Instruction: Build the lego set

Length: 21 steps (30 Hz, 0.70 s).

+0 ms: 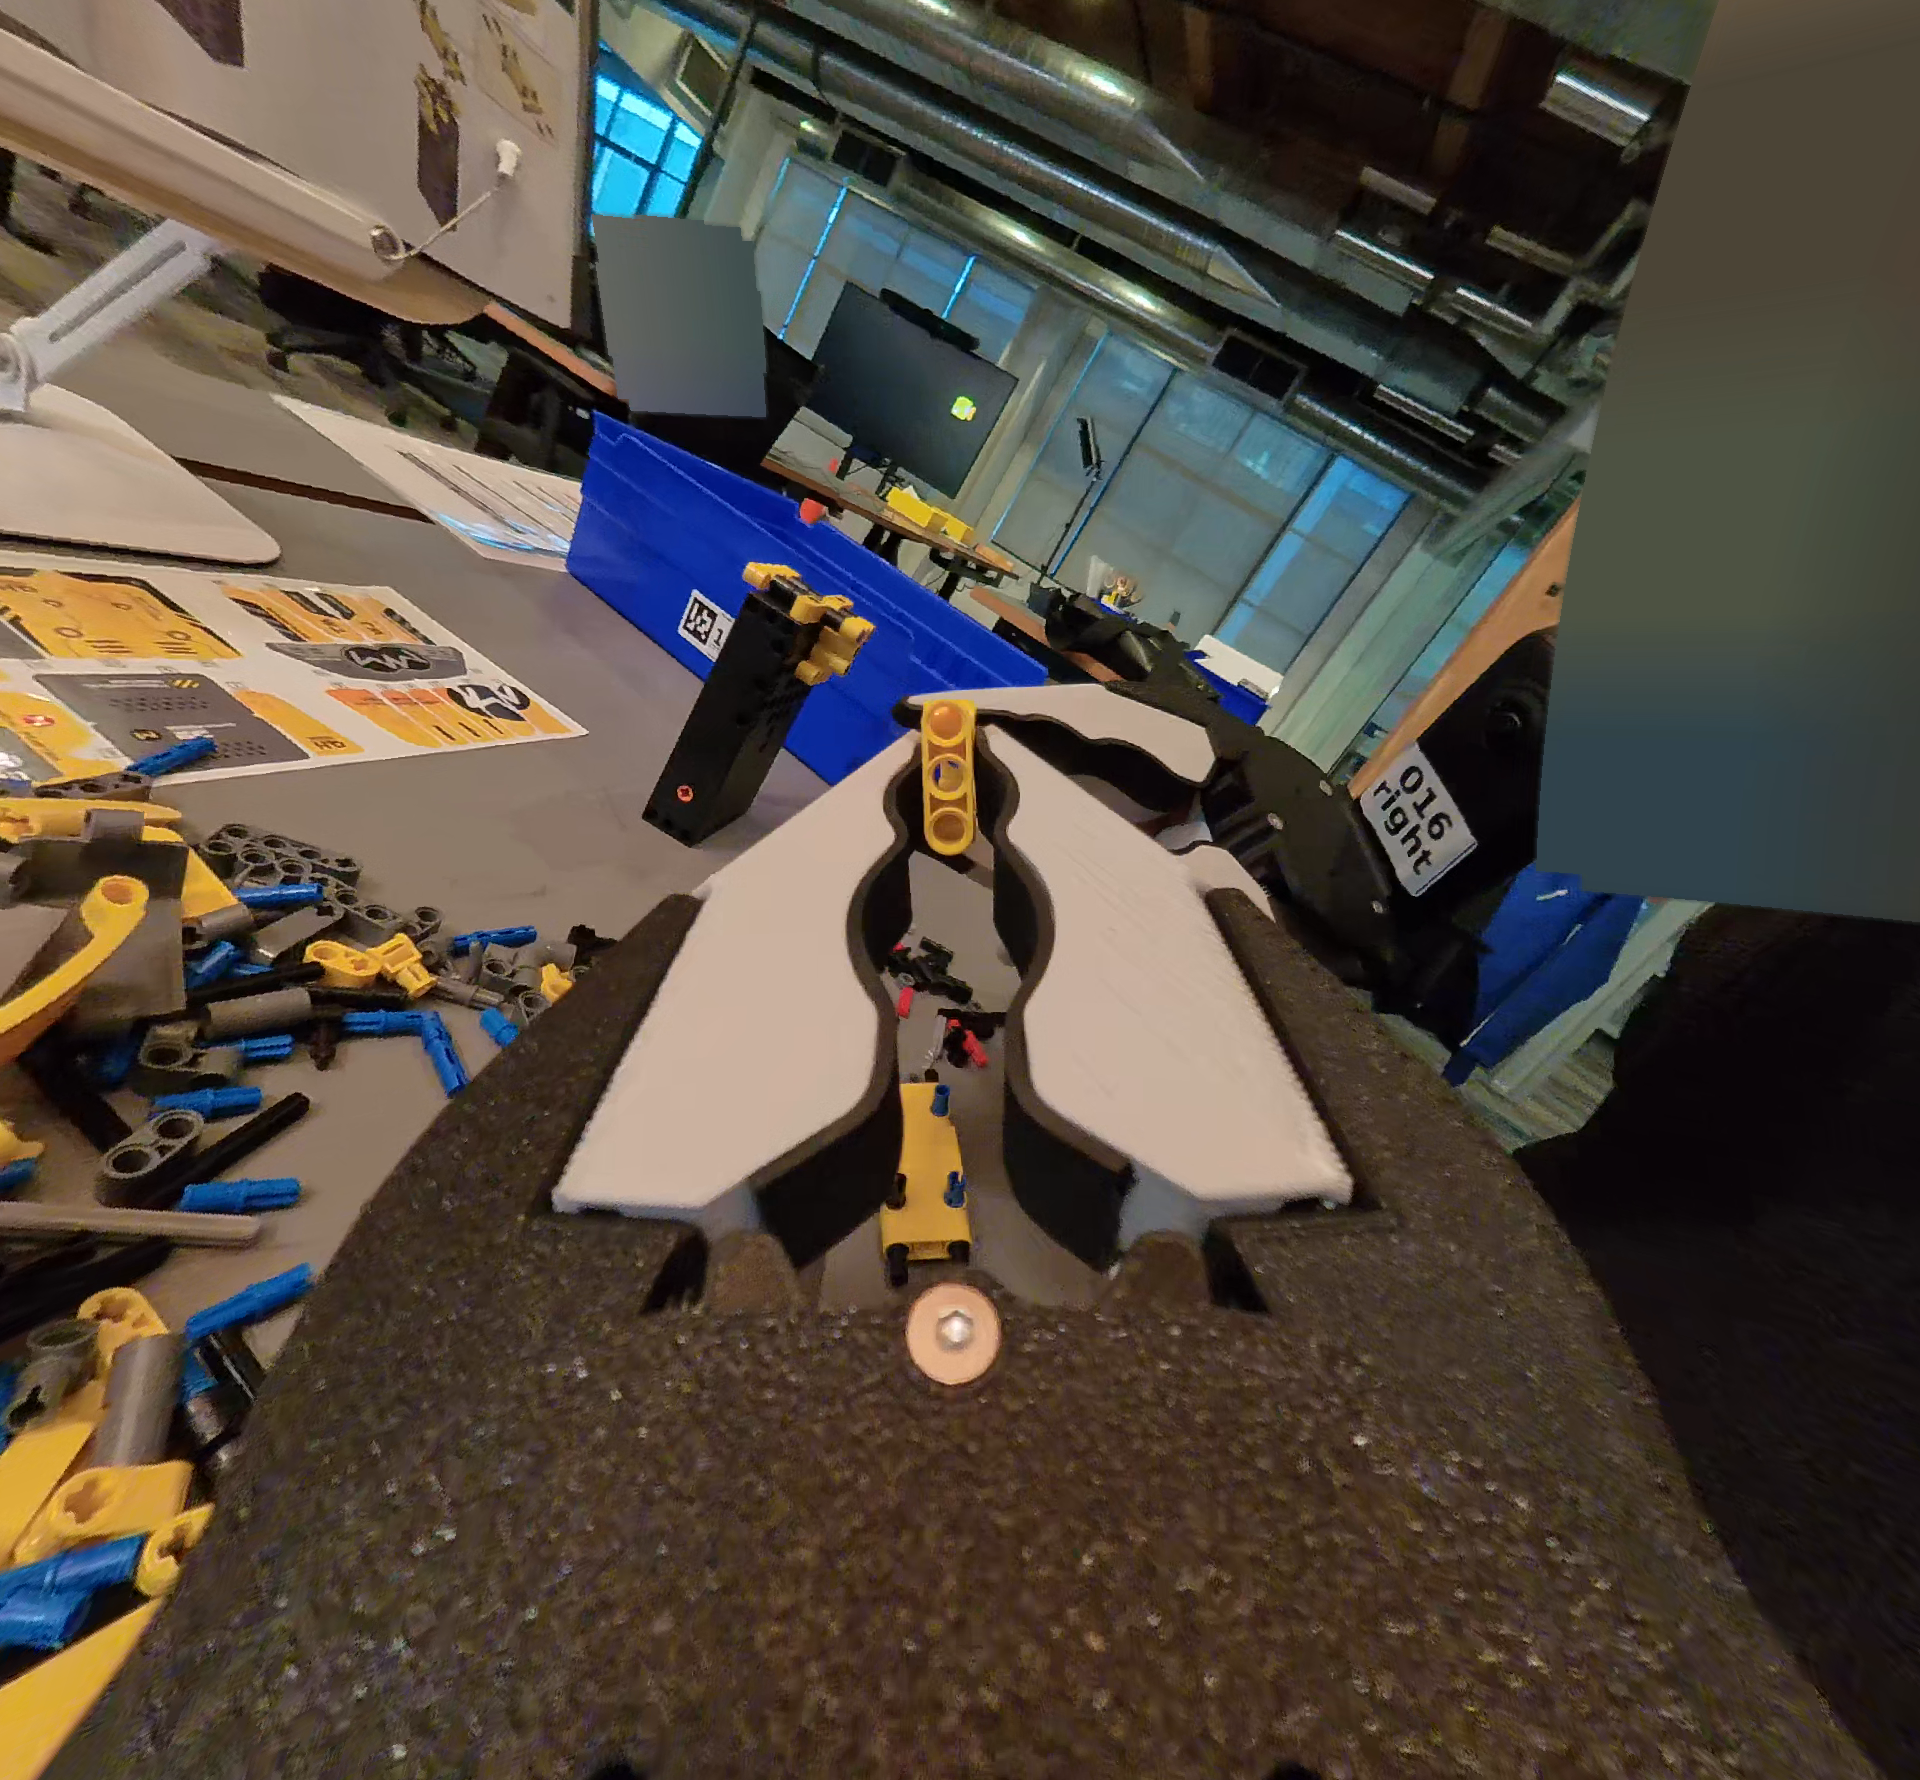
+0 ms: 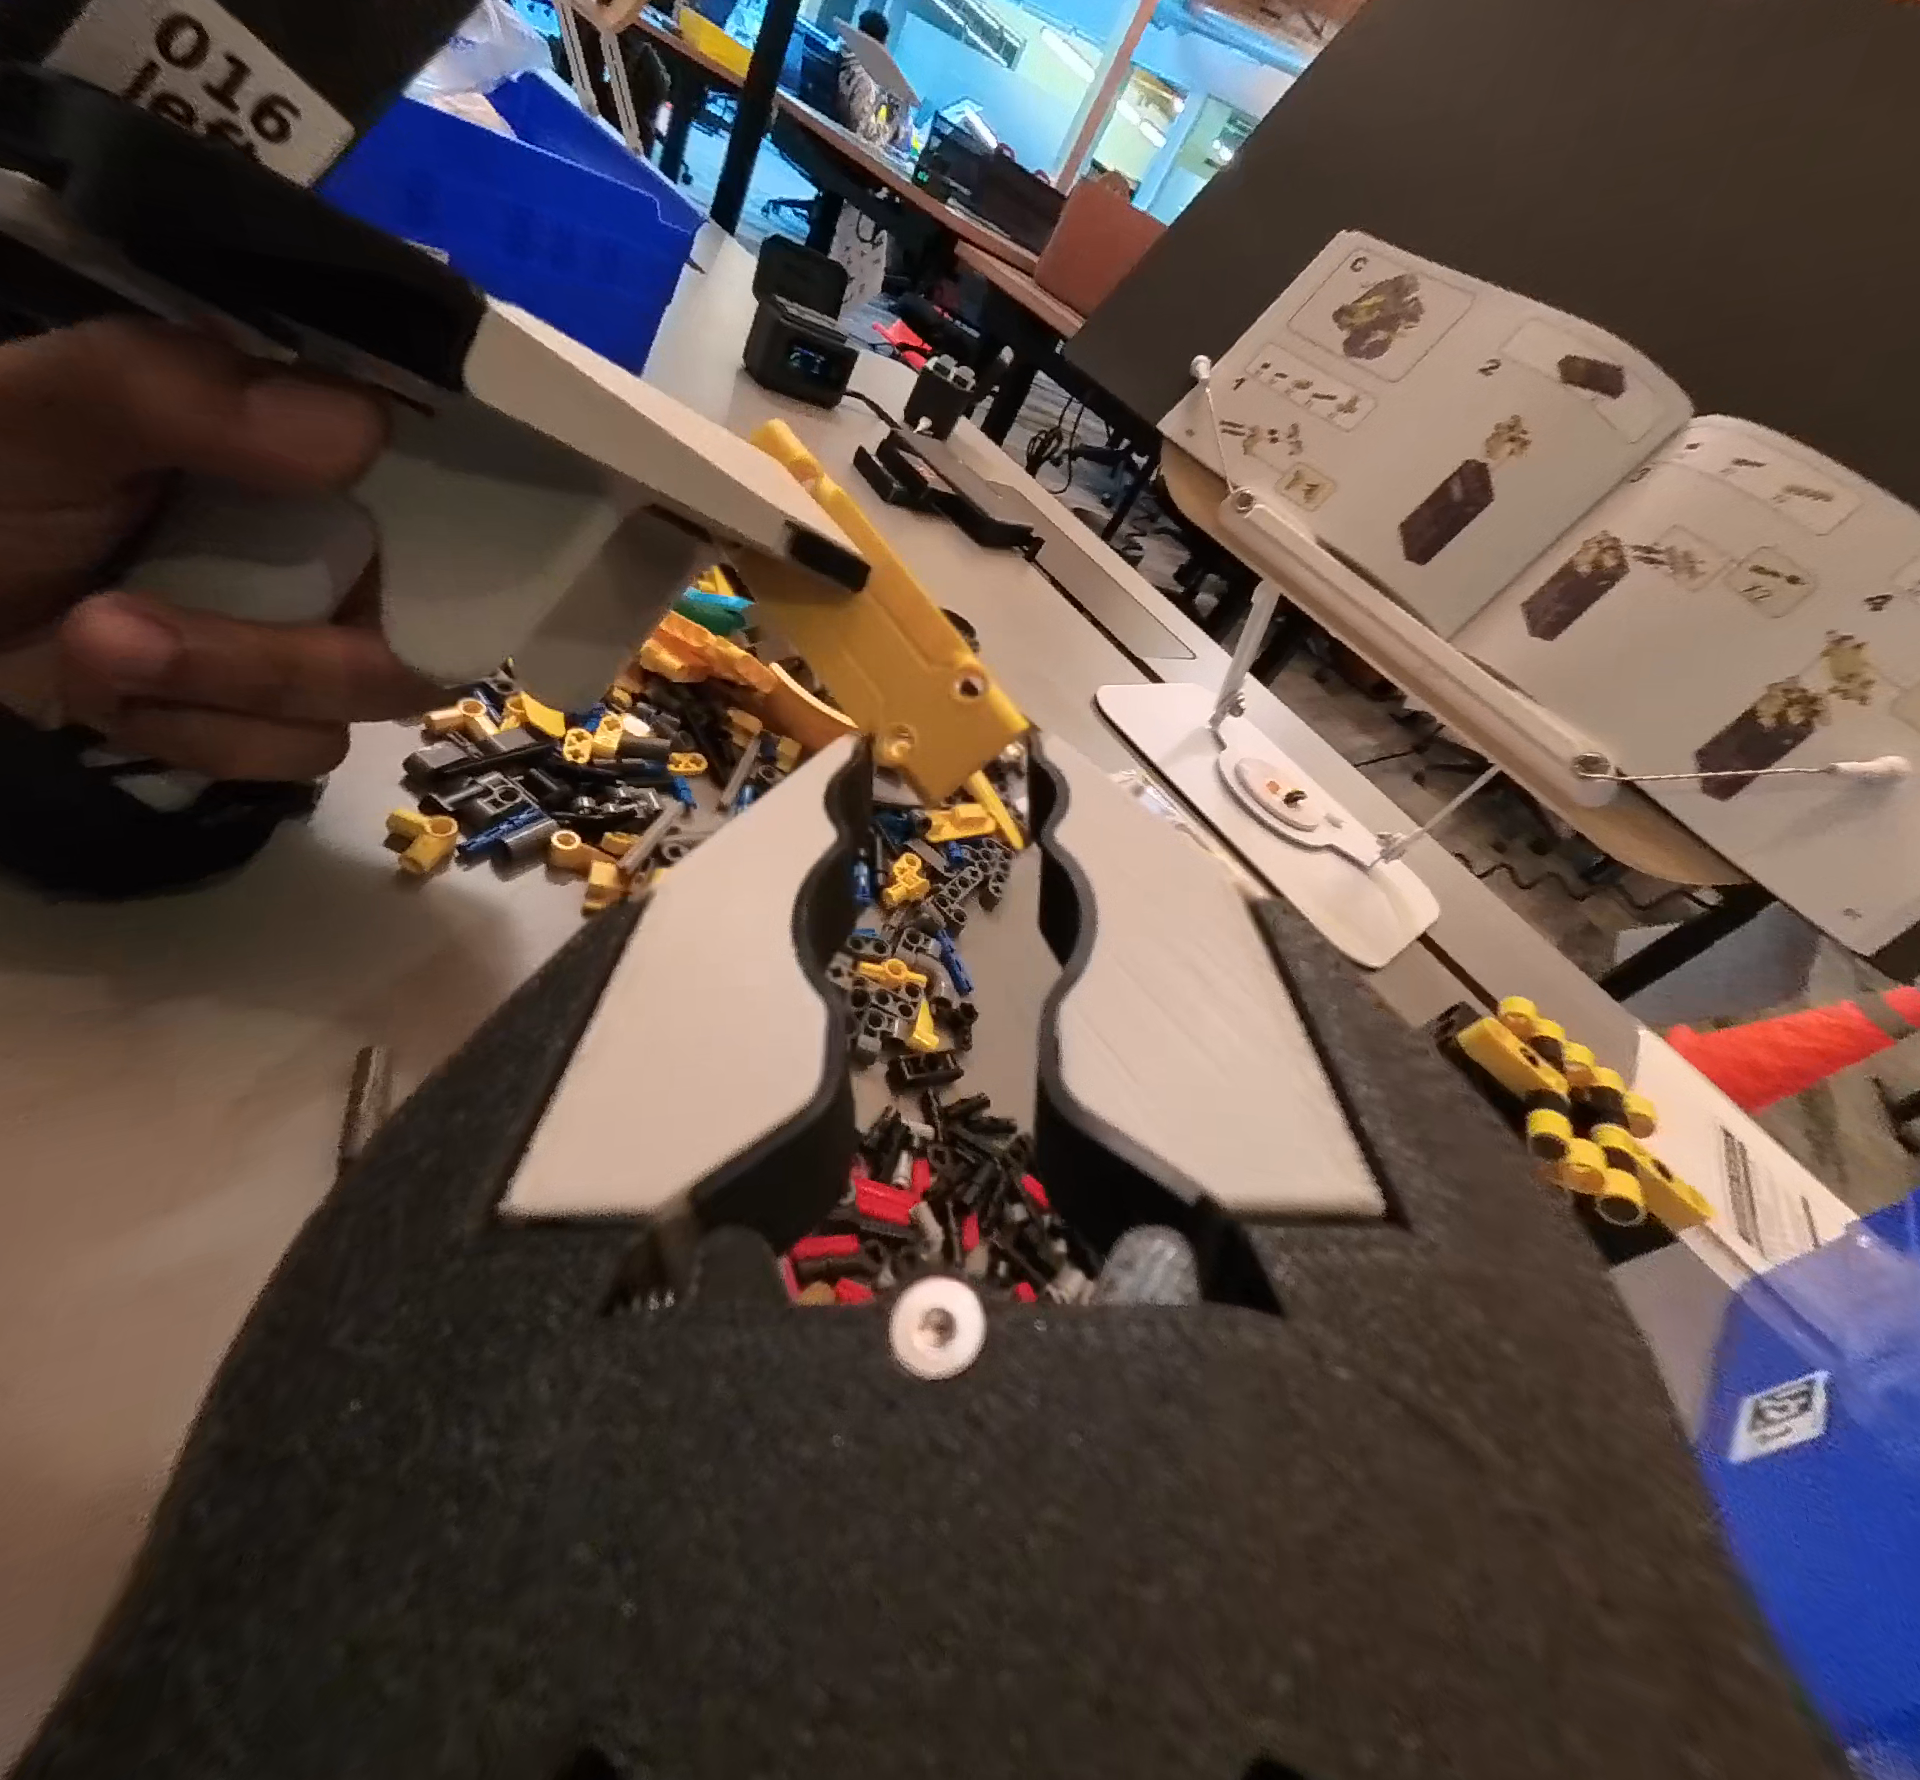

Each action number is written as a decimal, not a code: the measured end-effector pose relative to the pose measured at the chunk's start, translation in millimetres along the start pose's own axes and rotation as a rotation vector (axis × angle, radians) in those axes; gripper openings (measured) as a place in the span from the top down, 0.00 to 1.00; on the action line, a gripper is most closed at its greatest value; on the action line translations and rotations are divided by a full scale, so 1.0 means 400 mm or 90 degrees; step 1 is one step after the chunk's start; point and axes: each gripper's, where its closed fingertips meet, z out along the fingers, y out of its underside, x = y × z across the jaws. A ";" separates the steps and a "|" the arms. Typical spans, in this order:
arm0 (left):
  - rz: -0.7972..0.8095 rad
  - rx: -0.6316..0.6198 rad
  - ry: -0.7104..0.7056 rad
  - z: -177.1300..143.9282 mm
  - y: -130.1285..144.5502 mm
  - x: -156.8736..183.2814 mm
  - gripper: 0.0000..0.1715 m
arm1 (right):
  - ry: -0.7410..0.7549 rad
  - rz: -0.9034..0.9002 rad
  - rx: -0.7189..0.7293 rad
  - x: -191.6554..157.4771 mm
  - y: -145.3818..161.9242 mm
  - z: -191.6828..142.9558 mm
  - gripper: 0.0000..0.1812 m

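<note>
My left gripper (image 1: 948, 780) is shut on a yellow beam piece (image 1: 948, 800), seen end-on with three holes. In the right wrist view the same piece is a long yellow panel (image 2: 904, 650), tilted above the table. The left gripper (image 2: 821, 558) clamps its upper part and a hand (image 2: 156, 525) holds that gripper. My right gripper (image 2: 945, 748) is closed on the panel's lower end. In the left wrist view the right gripper (image 1: 1049, 722) reaches in from the right and meets my fingertips. A black block assembly (image 1: 727, 733) with yellow parts on top stands just behind.
A pile of loose yellow, blue, grey and black parts (image 1: 208, 982) lies on the grey table (image 1: 499, 816), also in the right wrist view (image 2: 582, 764). Red and black pins (image 2: 935, 1200) lie below my right gripper. A blue bin (image 1: 665, 535), printed sheets (image 1: 260, 670), an instruction booklet on a stand (image 2: 1507, 504) and a yellow-black assembly (image 2: 1569, 1128) surround the spot.
</note>
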 end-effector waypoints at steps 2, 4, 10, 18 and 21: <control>-0.010 -0.001 0.000 0.000 0.000 -0.004 0.96 | -0.005 0.006 0.003 -0.002 -0.001 0.001 0.84; -0.017 0.001 0.004 -0.001 -0.001 -0.004 0.96 | -0.006 0.009 0.009 -0.003 -0.004 0.001 0.84; -0.055 -0.008 0.009 0.001 0.007 -0.015 0.96 | -0.016 0.021 0.004 -0.006 0.001 0.004 0.82; -0.088 -0.008 0.019 0.002 0.011 -0.021 0.96 | -0.022 0.033 0.002 -0.008 0.004 0.006 0.82; -0.100 -0.010 0.020 0.002 0.014 -0.025 0.96 | -0.023 0.033 -0.003 -0.008 0.007 0.008 0.82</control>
